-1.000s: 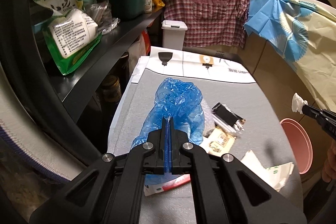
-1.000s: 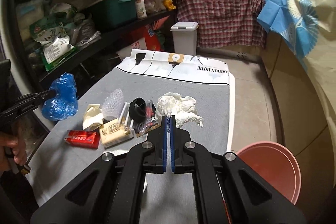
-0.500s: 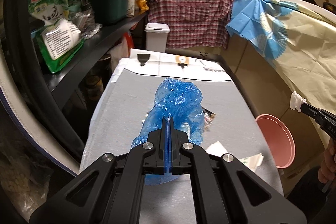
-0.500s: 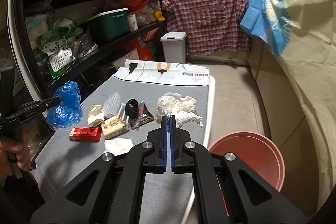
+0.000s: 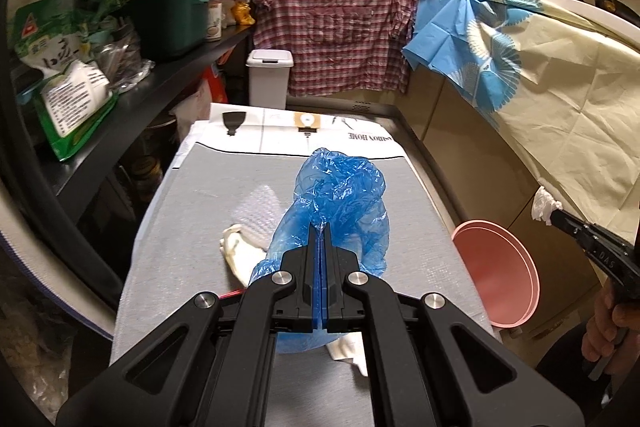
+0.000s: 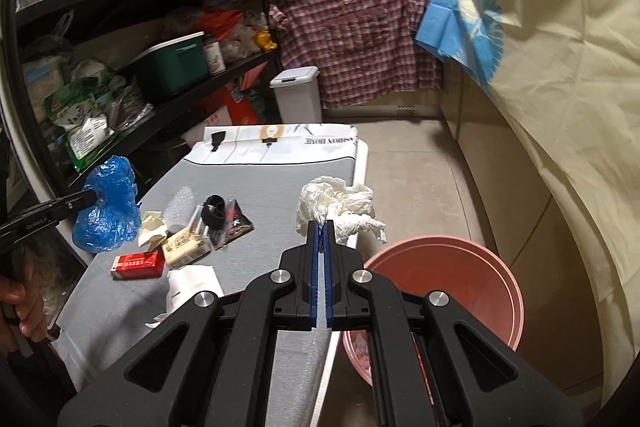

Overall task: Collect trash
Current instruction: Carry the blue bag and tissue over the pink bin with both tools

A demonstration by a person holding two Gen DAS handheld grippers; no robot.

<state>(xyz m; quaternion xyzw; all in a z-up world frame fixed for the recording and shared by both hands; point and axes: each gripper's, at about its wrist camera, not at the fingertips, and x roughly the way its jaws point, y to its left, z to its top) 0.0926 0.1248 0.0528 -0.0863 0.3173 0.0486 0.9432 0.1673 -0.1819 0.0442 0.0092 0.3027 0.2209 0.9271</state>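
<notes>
My left gripper (image 5: 319, 227) is shut on a crumpled blue plastic bag (image 5: 340, 203), held above the grey table (image 5: 192, 227). In the right wrist view the same blue bag (image 6: 106, 211) hangs at the table's left edge. My right gripper (image 6: 321, 225) is shut on a wad of white tissue (image 6: 340, 201), lifted near the table's right edge, beside a pink bucket (image 6: 460, 283) on the floor. The left wrist view shows the pink bucket (image 5: 500, 275) right of the table, with the tissue (image 5: 543, 205) above it. Loose trash stays on the table: a red box (image 6: 138, 263), a beige carton (image 6: 184, 247), a black wrapper (image 6: 228, 219).
Black shelves (image 6: 160, 107) packed with bags and a green box (image 6: 172, 63) line the left side. A small white bin (image 6: 296, 95) stands past the table, before a hanging plaid shirt (image 6: 360, 39). A cream and blue cloth (image 6: 540, 67) covers the counter on the right.
Both grippers have drawn back and a little up with their loads. The views now take in more of the table, floor and bucket. The tissue has shifted toward the bucket side.
</notes>
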